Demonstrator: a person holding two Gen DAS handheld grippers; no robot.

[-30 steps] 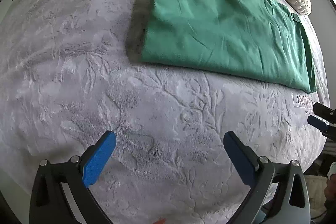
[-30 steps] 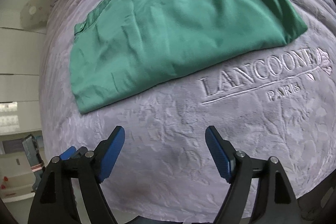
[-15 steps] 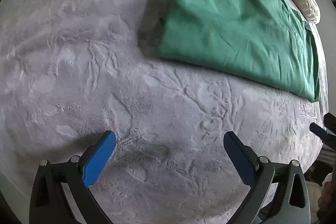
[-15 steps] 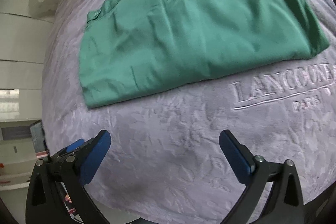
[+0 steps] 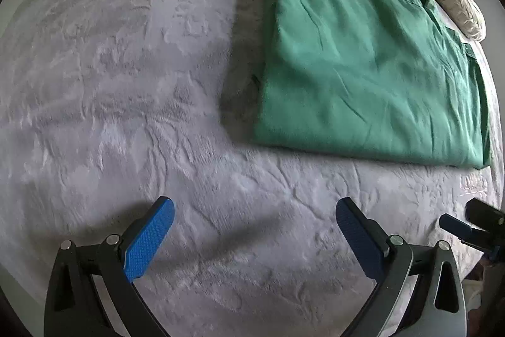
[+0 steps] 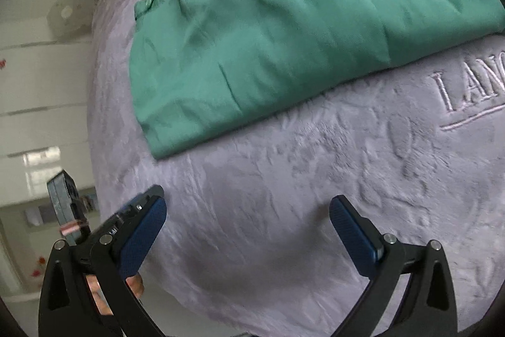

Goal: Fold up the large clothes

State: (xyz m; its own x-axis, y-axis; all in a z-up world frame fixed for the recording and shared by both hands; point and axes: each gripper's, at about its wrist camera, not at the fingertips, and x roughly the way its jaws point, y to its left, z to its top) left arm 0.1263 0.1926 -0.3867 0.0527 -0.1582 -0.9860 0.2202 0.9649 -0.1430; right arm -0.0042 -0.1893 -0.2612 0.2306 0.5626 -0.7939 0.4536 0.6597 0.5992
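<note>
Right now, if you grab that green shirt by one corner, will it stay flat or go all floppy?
Probably floppy: the green shirt is thin cloth with soft creases, so the folded layers would likely droop and slide apart. It looks light for its size. The fuzzy grey blanket underneath may drag on it a little if pushed.

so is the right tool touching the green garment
Apart. The right wrist view shows the right tool wide open with only bare grey blanket between its fingers; the folded green garment lies farther ahead, a strip of blanket between them.
</note>
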